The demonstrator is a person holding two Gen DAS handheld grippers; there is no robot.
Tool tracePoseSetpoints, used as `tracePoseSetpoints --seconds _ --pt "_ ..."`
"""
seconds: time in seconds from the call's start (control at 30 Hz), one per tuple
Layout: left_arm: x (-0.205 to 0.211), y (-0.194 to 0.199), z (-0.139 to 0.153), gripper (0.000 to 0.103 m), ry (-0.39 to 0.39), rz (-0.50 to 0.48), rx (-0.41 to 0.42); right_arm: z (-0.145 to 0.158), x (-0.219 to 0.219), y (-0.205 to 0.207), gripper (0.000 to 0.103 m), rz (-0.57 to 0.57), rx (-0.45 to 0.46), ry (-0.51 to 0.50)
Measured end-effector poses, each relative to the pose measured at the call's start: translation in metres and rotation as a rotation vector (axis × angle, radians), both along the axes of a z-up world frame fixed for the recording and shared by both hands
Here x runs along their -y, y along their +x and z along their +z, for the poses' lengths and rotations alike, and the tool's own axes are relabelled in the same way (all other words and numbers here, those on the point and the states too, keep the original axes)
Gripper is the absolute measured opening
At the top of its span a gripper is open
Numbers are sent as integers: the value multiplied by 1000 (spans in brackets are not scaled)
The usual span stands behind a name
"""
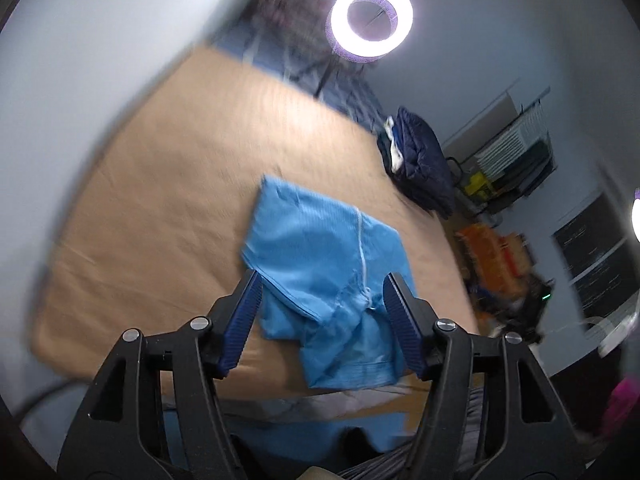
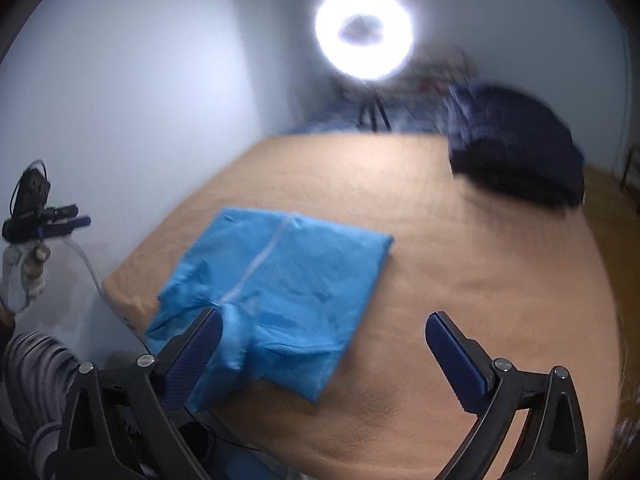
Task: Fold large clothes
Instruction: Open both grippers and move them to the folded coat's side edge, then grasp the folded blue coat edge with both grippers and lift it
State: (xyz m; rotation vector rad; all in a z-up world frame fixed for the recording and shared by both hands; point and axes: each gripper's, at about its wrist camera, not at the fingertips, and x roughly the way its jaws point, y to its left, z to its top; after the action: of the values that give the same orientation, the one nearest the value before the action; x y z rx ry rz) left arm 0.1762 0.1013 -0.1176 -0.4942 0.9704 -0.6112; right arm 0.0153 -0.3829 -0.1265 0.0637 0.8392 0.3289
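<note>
A light blue garment (image 1: pixel 320 248) lies folded into a rough rectangle on the tan bed cover (image 1: pixel 160 200), with a white drawstring running along it. My left gripper (image 1: pixel 322 300) hovers above its near end, jaws open, with the cloth showing in the gap and the pads clear of it. In the right wrist view the same garment (image 2: pixel 288 280) lies at the near left of the bed cover (image 2: pixel 480 280). My right gripper (image 2: pixel 324 320) stands wide open above the garment's near right corner, holding nothing. The left gripper (image 2: pixel 76 216) appears small at the far left, held by a hand.
A pile of dark navy clothes (image 2: pixel 516 156) sits at the bed's far right corner, and it is also visible in the left wrist view (image 1: pixel 420 160). A lit ring light (image 2: pixel 364 36) on a tripod stands beyond the bed. A white wall (image 2: pixel 120 120) runs along the left side.
</note>
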Motion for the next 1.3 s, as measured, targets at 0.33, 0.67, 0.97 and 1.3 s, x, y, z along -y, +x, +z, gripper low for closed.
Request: tracePoseSetpoints --seconds 0.33,0.67,0.97,1.3 --pt "26 82 -110 65 -124 15 -249 -85 20 58 77 -38 -236 213" --pt "34 125 -163 64 -214 -25 -340 -141 37 92 57 -28 -383 452" --pt "57 143 -167 51 -222 -104 -344 -160 28 114 46 1 -393 622" --pt "91 134 -149 20 -12 -102 -261 -154 -2 116 22 -2 -391 598"
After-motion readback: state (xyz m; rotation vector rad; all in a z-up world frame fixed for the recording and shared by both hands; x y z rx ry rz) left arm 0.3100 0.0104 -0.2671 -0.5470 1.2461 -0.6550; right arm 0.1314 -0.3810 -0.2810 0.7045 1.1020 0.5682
